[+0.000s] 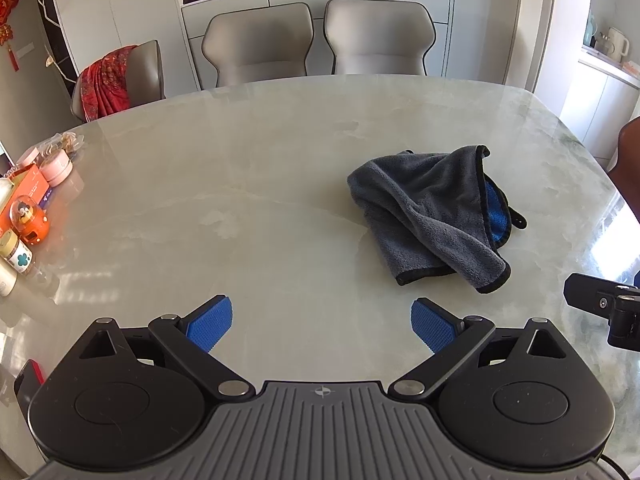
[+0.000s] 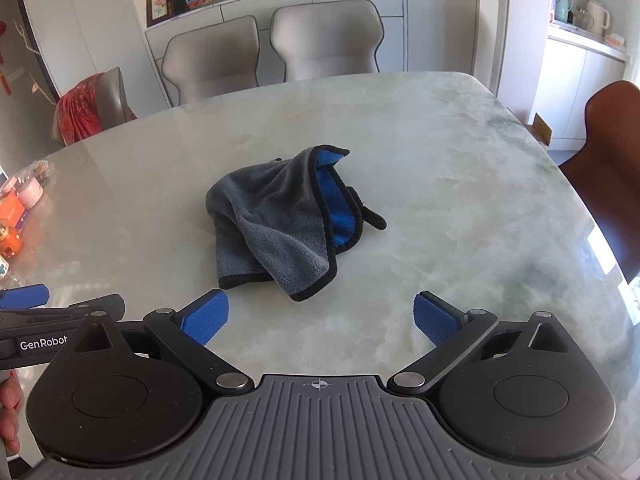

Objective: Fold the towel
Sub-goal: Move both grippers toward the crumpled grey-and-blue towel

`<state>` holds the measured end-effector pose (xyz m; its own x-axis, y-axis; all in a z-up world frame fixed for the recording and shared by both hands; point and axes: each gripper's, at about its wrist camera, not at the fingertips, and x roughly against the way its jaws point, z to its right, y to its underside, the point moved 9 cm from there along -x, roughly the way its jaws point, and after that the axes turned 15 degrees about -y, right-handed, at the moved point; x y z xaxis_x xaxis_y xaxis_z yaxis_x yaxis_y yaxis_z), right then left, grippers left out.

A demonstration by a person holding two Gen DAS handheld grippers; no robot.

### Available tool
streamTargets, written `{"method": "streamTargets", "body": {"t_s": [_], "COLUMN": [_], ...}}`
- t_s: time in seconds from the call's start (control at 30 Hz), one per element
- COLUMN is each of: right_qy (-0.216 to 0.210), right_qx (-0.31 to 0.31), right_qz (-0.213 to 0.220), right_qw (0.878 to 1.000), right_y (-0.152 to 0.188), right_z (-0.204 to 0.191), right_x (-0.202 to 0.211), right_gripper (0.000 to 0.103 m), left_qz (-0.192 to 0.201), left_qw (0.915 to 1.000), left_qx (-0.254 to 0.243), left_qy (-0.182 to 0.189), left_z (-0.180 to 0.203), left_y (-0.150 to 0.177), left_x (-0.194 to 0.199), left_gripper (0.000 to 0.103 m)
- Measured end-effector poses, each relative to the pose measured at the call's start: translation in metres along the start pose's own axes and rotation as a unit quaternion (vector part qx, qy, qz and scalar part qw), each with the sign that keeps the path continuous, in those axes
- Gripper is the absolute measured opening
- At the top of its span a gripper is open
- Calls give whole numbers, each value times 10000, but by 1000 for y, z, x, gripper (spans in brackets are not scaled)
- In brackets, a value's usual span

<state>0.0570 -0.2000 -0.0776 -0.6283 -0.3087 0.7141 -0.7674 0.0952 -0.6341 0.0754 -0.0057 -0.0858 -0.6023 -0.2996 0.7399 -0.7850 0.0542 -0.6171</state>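
Nearby, towel [image 2: 280,216] crumpled — table [image 2: 460,200], chairs [image 2: 324,40] behind

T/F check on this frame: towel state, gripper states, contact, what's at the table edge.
1. The towel lies crumpled on the table. True.
2. The left gripper is shut on the towel. False: it is open, short of the towel.
3. The right gripper is open and empty. True.
4. The towel is grey on both sides. False: blue shows at a turned-over edge.
5. Clutter sits at the table's left edge. True.
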Motion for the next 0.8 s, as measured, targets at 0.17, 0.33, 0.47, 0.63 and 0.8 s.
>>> {"method": "streamTargets", "body": {"t_s": [0.17, 0.33, 0.47, 0.63, 0.8], "right_qy": [20, 20, 21, 35, 56], "right_qx": [40, 91, 105, 64, 50], "right_qz": [-67, -159, -232, -318, -364], "right_qw": [10000, 9998, 9997, 9995, 9993], "right_y": [-3, -9, -12, -16, -21], "right_z": [3, 4, 6, 9, 12], "right_x": [-8, -19, -27, -39, -48], "right_gripper": [100, 101, 101, 102, 102], "left_qz": [-30, -59, -90, -114, -92], "left_qw": [10000, 9999, 9998, 9997, 9994], "left_qx": [-47, -93, -147, -208, -324], "left_qy": [11, 22, 24, 19, 86], "left_z": [3, 5, 7, 10, 13], "left_y": [-7, -15, -22, -30, -40], "left_x": [-9, -17, -26, -38, -50], "left_gripper": [99, 99, 99, 99, 99]}}
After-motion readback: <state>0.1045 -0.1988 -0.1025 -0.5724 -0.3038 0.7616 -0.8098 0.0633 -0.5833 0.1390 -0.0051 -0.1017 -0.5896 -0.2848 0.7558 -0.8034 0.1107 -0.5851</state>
